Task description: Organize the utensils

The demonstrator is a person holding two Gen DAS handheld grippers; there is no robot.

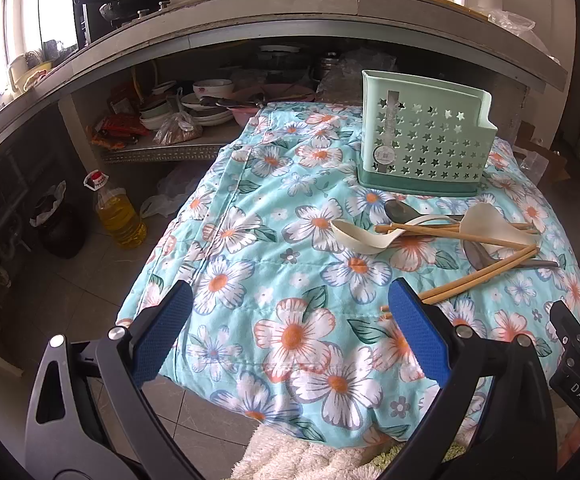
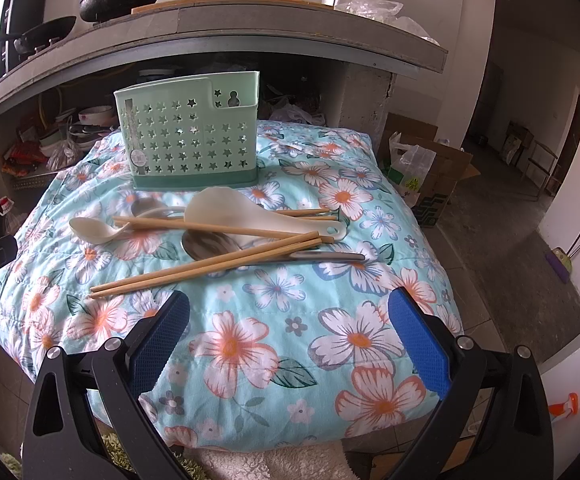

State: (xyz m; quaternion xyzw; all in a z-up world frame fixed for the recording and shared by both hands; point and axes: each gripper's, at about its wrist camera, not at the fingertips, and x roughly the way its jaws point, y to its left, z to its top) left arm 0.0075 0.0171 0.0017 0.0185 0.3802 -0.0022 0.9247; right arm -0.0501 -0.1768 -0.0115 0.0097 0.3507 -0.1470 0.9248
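Both grippers hang spread wide and empty over the near part of a flowered cloth (image 2: pixel 250 344) that covers the bench. The left gripper (image 1: pixel 290 312) has its blue fingers (image 1: pixel 417 328) apart, and the near tips of a pair of chopsticks (image 1: pixel 477 278) lie just beside its right-hand finger, not between the two. The right gripper (image 2: pixel 288 320) is likewise parted, with nothing between its fingers (image 2: pixel 417 336); the same chopsticks (image 2: pixel 206 268) lie a little ahead of it and to its left, slanting across the cloth.

Farther out sits the heap of utensils: a white rice paddle (image 2: pixel 250 216) on top, a metal spoon (image 2: pixel 214 246) under it, a white soup spoon (image 2: pixel 94 230) at the left end, a second metal spoon (image 2: pixel 146 206) behind, and another pair of chopsticks (image 2: pixel 218 227) crossing through. All are well ahead of both sets of fingers.

Behind the heap stands a pale green holder (image 2: pixel 190 136) with star-shaped holes, upright on the cloth near its far edge.
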